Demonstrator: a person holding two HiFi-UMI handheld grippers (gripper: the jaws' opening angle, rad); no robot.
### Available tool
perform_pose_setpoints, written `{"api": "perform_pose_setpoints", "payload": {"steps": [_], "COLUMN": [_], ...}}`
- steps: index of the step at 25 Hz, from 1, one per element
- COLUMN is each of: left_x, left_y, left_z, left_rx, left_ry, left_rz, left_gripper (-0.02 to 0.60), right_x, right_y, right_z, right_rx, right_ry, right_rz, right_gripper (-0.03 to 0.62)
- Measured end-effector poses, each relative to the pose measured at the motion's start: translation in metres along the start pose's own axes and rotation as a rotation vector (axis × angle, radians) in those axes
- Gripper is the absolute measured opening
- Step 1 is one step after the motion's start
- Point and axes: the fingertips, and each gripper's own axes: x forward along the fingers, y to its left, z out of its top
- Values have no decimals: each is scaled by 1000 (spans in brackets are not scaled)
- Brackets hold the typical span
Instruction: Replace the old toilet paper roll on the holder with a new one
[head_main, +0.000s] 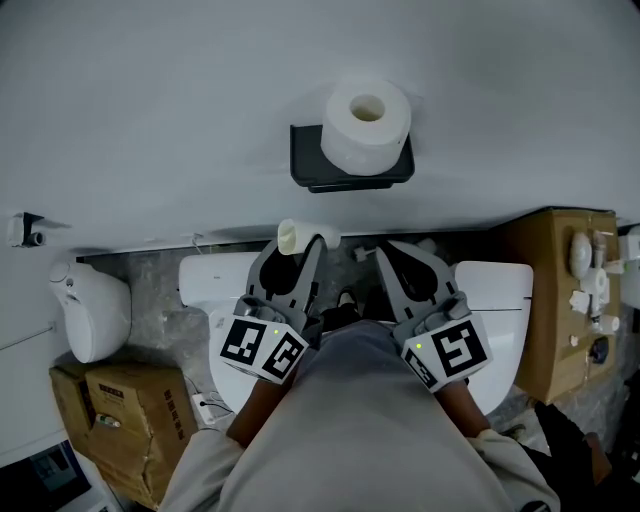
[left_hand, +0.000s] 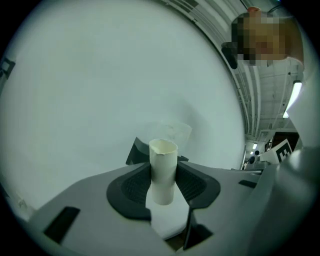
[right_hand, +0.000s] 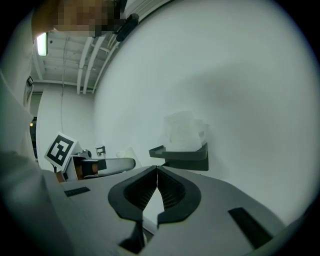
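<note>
A full white toilet paper roll (head_main: 366, 125) stands on end on the black wall holder (head_main: 310, 172), a small shelf with a raised lip. My left gripper (head_main: 298, 246) is below and left of the holder, shut on an empty cardboard tube (head_main: 294, 235). In the left gripper view the tube (left_hand: 163, 167) stands upright between the pads, with the holder (left_hand: 134, 152) behind it. My right gripper (head_main: 386, 252) is level beside the left one, shut with nothing in it. In the right gripper view its jaws (right_hand: 157, 176) meet, and the holder (right_hand: 182, 156) with the roll (right_hand: 184, 131) is ahead.
White toilet fixtures (head_main: 195, 282) (head_main: 500, 300) stand on the floor below the grippers. A white unit (head_main: 95, 312) and cardboard boxes (head_main: 130, 420) are at the left. A brown box (head_main: 550, 300) with white fittings is at the right. A plain white wall fills the far side.
</note>
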Motion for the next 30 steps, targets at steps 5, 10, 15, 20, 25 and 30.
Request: {"api": "perform_pose_setpoints", "payload": {"steps": [5,10,15,20,25,30], "left_x": [-9,-15,-15,-15,-16,-15], "left_y": [-1,5,6,4,3,2], "left_z": [23,36,42,45,47,45], "left_rx": [90,85,97,102,64,41], "left_ry": [-48,-72,-82,-100,-114,-114], "left_rz": [23,50,53,38,5,-13], "left_gripper": [156,153,150,143,144,144], "right_x": [5,8,7,6,5,12], "right_y": [3,7,5,2,1,-11], "right_z": [3,7,6,7,16,35], "right_rx": [11,9,10,3,-37,-117], "right_ry": [-23,-35,-34,-35,-58,-85], "right_rz": [21,31,20,9,1,-44], "right_gripper": [17,17,17,17,18,18]}}
